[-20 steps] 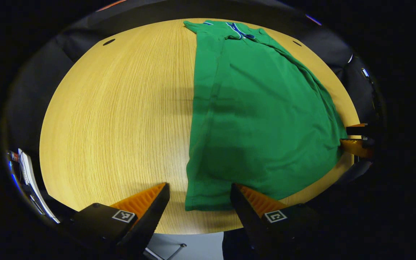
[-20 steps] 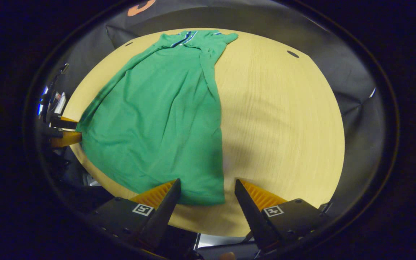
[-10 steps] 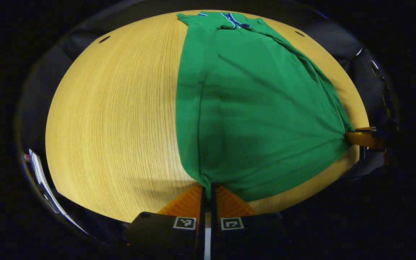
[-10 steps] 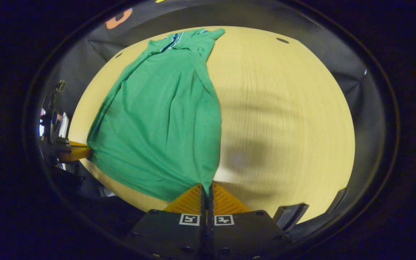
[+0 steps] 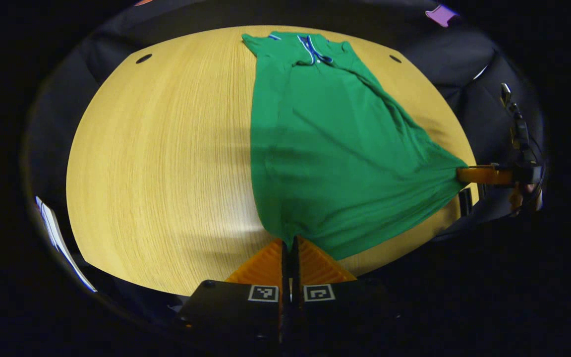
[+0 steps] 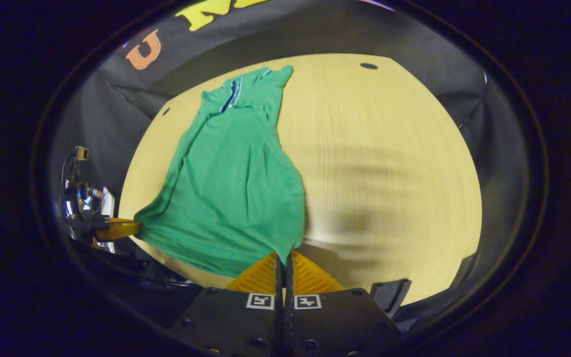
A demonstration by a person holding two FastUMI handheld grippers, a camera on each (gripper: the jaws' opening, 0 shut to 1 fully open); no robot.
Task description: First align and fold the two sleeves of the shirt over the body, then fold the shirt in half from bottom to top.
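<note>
Pinching the shirt (image 5: 335, 163) hem corners, both grippers' jaws hide the cloth between them.

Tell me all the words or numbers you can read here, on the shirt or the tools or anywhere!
There is nothing here that I can read as words or numbers.
shirt: no words or numbers, only striped trim at the collar.
square tags on the left tool: black-and-white patterns, not words.
square tags on the right tool: patterns too.
white sheet past the table: too small to read.
</note>
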